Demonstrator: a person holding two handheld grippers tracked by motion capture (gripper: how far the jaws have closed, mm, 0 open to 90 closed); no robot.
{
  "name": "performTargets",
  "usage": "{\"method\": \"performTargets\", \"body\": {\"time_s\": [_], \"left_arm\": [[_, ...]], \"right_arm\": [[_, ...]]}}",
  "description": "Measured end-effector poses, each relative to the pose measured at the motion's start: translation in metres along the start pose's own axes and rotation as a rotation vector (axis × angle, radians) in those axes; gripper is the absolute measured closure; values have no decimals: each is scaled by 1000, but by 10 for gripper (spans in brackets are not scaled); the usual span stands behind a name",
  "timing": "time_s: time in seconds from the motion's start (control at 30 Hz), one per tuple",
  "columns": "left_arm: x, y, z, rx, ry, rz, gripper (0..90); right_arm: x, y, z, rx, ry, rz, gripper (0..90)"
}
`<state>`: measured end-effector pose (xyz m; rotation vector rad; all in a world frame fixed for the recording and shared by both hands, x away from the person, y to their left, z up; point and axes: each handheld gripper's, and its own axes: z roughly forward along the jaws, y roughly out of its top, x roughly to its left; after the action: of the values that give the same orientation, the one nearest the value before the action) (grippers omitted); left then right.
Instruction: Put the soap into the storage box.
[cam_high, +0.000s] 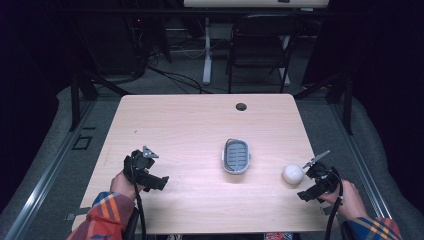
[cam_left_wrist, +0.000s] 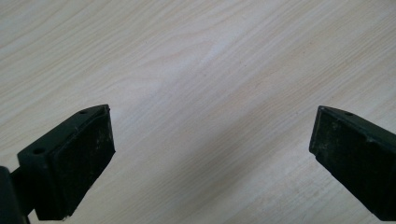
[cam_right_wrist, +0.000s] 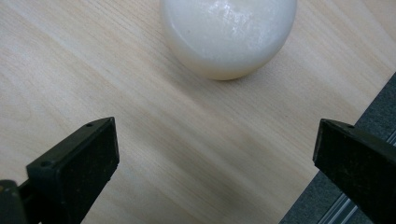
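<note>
The white ball (cam_high: 293, 174) lies on the wooden table (cam_high: 200, 125), well to the right of the grey soap dish (cam_high: 236, 156) that sits near the table's middle, and close to the table's right edge. The right gripper (cam_high: 311, 181) is just beside the ball on the side away from the dish; in the right gripper view the ball (cam_right_wrist: 229, 35) sits straight ahead of the spread jaws, apart from them, with nothing between. Being round, it offers no long axis to line up with. The left gripper (cam_high: 145, 172) rests well to the left of the dish, its jaws also spread over bare wood, so the right hand is much the nearer. Counted: one ball, one dish, two grippers.
</note>
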<state>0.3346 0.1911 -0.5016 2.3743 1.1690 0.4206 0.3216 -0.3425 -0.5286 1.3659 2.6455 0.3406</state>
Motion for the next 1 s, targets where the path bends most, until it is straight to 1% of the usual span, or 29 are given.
{"method": "performTargets", "body": {"time_s": [0.03, 0.1, 0.23, 0.27, 0.37, 0.5, 0.6, 0.63, 0.8, 0.93, 0.97, 1.0], "left_arm": [[0, 0, 0, 0, 2, -3, 0], [0, -1, 0, -7, 9, -6, 0], [0, 0, 0, -2, 5, -1, 0], [0, 0, 0, -2, 5, -1, 0], [0, 0, 0, -2, 9, -2, 0], [0, 0, 0, -3, 8, -1, 0], [0, 0, 0, -1, 7, -2, 0], [0, 0, 0, 2, 0, 0, 0], [0, 0, 1, 4, -2, -1, 0], [0, 0, 1, 6, -3, 0, 0], [0, 0, 1, 6, -3, -1, 0], [0, 0, 1, 6, -2, -1, 0]], "right_arm": [[0, 0, 0, 2, 0, -4, 1], [0, 2, -1, -1, -20, -17, 2], [1, 3, -1, 0, -9, -16, 2], [0, 3, -1, 6, -17, -19, 2], [-1, 4, 0, 2, -23, -22, 2], [-1, 6, 0, -2, -15, -20, 2], [-1, 7, -1, 10, -29, -29, 2], [-1, 8, 0, -3, -23, -30, 2], [-2, 12, 0, -1, -21, -36, 2], [0, 16, 1, -23, -21, -32, 2], [0, 18, 0, -12, -16, -38, 2], [0, 19, 0, -14, -19, -46, 2]]}}
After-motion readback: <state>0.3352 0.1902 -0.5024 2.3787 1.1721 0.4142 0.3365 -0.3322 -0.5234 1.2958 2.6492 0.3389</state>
